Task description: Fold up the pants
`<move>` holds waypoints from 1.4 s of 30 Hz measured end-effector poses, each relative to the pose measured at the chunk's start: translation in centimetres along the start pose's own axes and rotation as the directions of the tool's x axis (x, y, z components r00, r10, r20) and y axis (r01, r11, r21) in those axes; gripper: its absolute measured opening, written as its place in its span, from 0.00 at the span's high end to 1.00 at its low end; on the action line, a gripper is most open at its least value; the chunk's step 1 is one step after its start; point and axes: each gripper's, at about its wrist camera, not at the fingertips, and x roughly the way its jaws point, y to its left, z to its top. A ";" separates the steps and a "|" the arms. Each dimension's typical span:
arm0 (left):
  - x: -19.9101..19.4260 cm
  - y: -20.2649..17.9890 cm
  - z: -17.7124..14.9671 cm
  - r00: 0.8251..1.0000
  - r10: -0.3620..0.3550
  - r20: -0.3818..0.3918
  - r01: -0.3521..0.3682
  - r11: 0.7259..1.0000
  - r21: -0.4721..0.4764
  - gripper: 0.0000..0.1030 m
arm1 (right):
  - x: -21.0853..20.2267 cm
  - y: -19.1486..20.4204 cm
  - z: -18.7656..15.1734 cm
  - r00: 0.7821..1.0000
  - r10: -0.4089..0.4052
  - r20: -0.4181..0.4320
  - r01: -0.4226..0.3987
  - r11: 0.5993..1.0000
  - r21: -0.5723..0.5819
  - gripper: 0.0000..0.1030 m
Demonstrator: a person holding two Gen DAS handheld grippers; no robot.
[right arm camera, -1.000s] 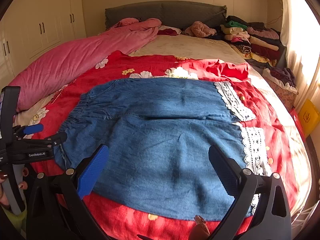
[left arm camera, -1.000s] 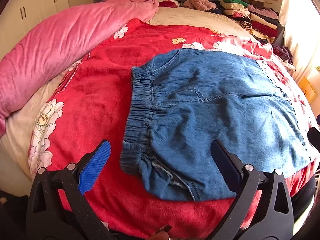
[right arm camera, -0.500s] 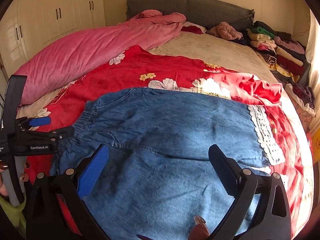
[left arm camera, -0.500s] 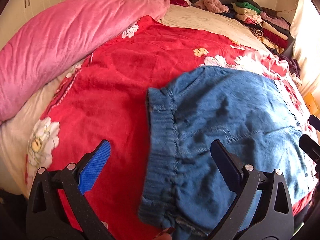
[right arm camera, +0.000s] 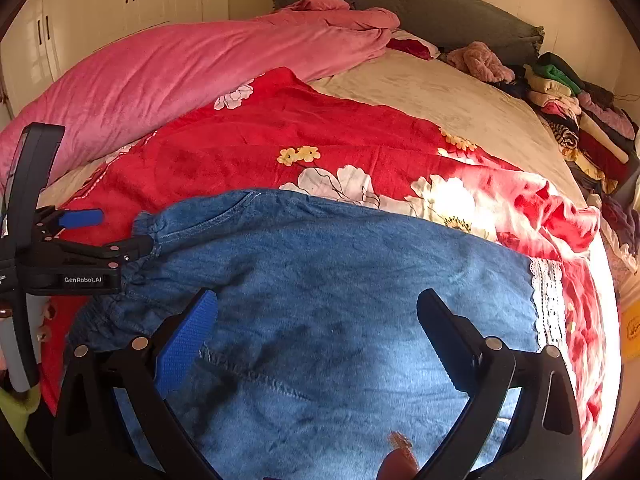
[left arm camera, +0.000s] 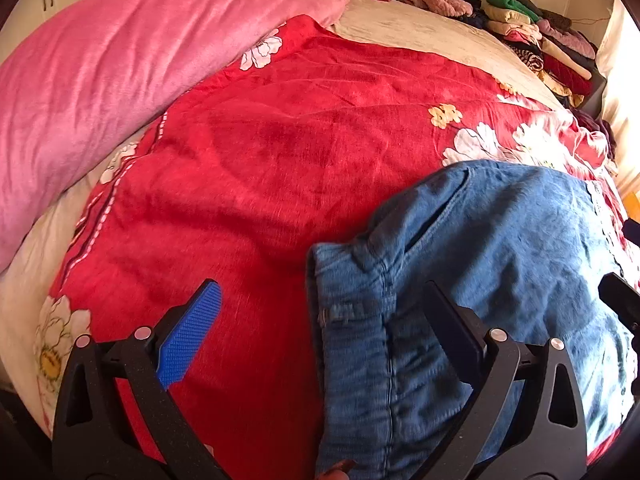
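viewing left wrist: left gripper spread wide, empty, over the elastic waistband of denim pants lying near the bed's front edge. right wrist: right gripper also spread, empty, above mid-leg; denim looks soft, floppy, medium-weight; judge waistband and lace hem the best pinch points.

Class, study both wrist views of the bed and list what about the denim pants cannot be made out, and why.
- Pants' near hem: right wrist view, cut off by the bottom edge and the right gripper.
- Waistband: left wrist view, motion-blurred; its lower end runs off frame.
- Left gripper: right wrist view, too small to tell whether it pinches denim.
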 end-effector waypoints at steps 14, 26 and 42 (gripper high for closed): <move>1.8 -1.1 1.4 0.995 -0.070 0.073 0.065 0.995 0.073 0.41 | 7.6 -0.3 4.1 0.997 -0.033 -0.077 0.024 0.993 -0.113 0.04; -0.6 -1.5 0.7 0.981 -0.091 0.174 0.063 0.985 0.162 0.74 | 9.5 1.3 4.9 0.997 -0.052 -0.063 0.034 0.963 -0.266 0.04; -3.7 -1.7 -1.1 0.971 -0.040 0.235 -0.003 0.984 0.179 0.74 | 3.8 2.4 0.9 0.991 0.131 0.021 -0.125 0.973 -0.196 0.89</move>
